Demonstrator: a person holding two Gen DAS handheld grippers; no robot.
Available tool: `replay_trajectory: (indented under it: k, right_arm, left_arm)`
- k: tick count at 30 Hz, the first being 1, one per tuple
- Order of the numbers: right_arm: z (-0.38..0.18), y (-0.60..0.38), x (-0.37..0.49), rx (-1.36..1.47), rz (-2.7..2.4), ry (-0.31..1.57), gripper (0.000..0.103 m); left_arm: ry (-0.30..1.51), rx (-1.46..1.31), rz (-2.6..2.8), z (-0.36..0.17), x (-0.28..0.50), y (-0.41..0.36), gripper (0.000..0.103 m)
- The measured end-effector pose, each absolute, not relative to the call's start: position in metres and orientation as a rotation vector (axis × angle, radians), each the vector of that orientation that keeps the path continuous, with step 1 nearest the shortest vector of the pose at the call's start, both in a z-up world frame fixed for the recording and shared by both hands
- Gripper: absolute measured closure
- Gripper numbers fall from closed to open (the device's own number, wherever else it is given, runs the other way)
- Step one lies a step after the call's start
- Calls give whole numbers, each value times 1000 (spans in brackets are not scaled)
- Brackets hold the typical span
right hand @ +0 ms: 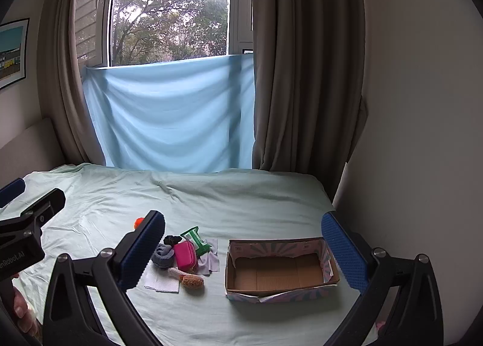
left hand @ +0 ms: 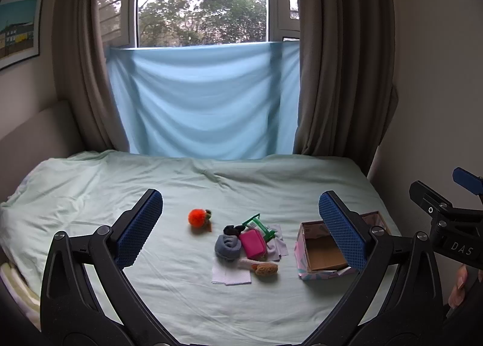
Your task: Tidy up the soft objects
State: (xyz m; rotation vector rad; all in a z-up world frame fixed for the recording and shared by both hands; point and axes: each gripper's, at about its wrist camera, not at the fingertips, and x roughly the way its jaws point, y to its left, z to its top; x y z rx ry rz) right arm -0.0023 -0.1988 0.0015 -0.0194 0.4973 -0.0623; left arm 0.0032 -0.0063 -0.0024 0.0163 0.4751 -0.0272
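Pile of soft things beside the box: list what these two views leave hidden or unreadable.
- Orange pom-pom: right wrist view, mostly hidden behind the right gripper's left finger.
- Cardboard box: left wrist view, right side covered by the left gripper's right finger.
- Green packet: print too small to read in either view.
- Light cloth: largely buried under the pink pouch.
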Motion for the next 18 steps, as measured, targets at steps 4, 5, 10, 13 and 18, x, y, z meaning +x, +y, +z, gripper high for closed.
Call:
replay_trajectory:
  k: [4, 5, 10, 13, 18]
  right_arm:
    - [1, -199, -3, -17, -54, 497, 0]
    - [1, -199, -3, -17, -52, 497, 0]
    - [1, -199, -5, -14, -46, 495, 0]
    - [1, -200, -5, -13, -47, 495, 0]
    - [2, -199, -5, -10, -45, 491, 0]
  left_arm:
    - [478, 16, -24, -2, 2, -7, 0]
    - [479, 15, -23, -1, 2, -7, 0]
    - [481, 12, -15, 0, 2, -7, 0]
    - [479, 8, -13, 1, 2, -6, 0]
    - [464, 9, -8, 6, 0, -4, 0]
